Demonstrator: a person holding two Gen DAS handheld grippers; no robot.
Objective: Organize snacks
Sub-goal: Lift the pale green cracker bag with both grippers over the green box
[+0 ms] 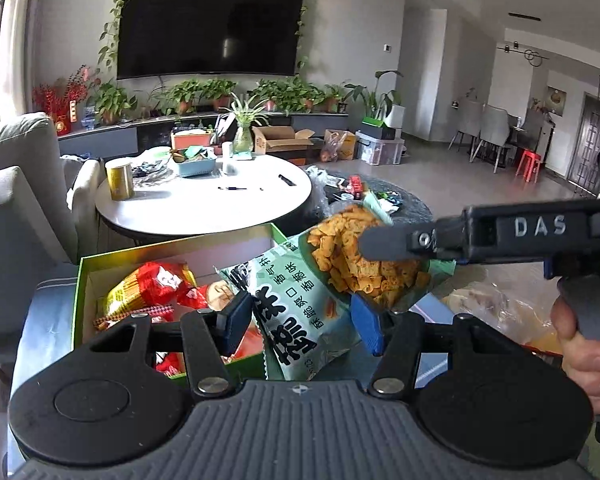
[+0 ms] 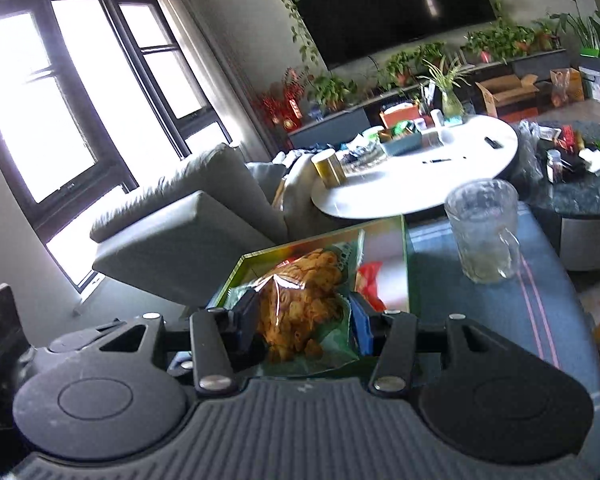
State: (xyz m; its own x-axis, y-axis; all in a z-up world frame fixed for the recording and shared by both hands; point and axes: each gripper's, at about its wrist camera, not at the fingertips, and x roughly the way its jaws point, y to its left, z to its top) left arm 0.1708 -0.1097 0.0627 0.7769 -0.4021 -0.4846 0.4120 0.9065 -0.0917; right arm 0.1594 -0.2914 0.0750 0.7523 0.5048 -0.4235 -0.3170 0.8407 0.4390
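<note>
Both hand-held grippers (image 1: 300,322) (image 2: 305,326) clamped.

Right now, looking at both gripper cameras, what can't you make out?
- Left wrist view: the pale green bag of orange snacks hides part of the green cardboard box.
- Left wrist view: the yellow packet is glare-blurred.
- Right wrist view: the right gripper covers the bag's lower part.

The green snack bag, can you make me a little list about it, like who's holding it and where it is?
item: green snack bag, crunchy orange pieces showing through its clear window
held by: right gripper, shut on the window end
left gripper: fingers either side of the printed end; grip unclear
position: above the green box
already in box: red snack packets
nearby: glass mug
</note>
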